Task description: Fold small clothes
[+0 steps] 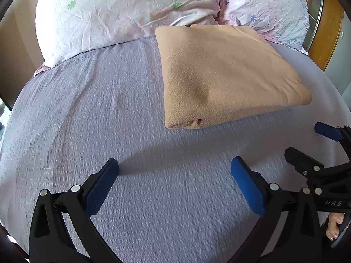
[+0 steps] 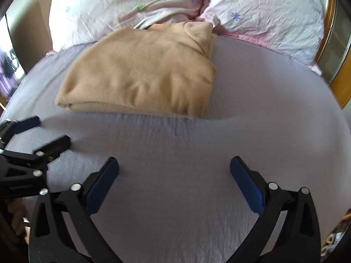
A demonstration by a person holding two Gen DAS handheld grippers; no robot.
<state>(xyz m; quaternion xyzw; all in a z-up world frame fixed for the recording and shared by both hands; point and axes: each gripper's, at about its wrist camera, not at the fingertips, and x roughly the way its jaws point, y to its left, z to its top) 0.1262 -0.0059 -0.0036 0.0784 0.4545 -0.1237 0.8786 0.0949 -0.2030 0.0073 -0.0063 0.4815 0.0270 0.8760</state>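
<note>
A tan fleece garment (image 1: 226, 74) lies folded into a thick rectangle on the lilac bed sheet (image 1: 109, 109), its far edge against the pillows. It also shows in the right wrist view (image 2: 142, 72), with its collar at the far end. My left gripper (image 1: 174, 166) is open and empty above bare sheet, short of the garment's near edge. My right gripper (image 2: 174, 164) is open and empty, also short of the garment. Each gripper shows in the other's view, the right one (image 1: 307, 142) at the right edge, the left one (image 2: 46, 129) at the left edge.
Two floral pillows (image 1: 114, 15) (image 1: 267, 11) lie across the head of the bed. A wooden frame (image 1: 331, 28) stands at the right. The lilac sheet (image 2: 274, 98) spreads around the garment. The bed's left edge drops off beside a wall (image 1: 15, 50).
</note>
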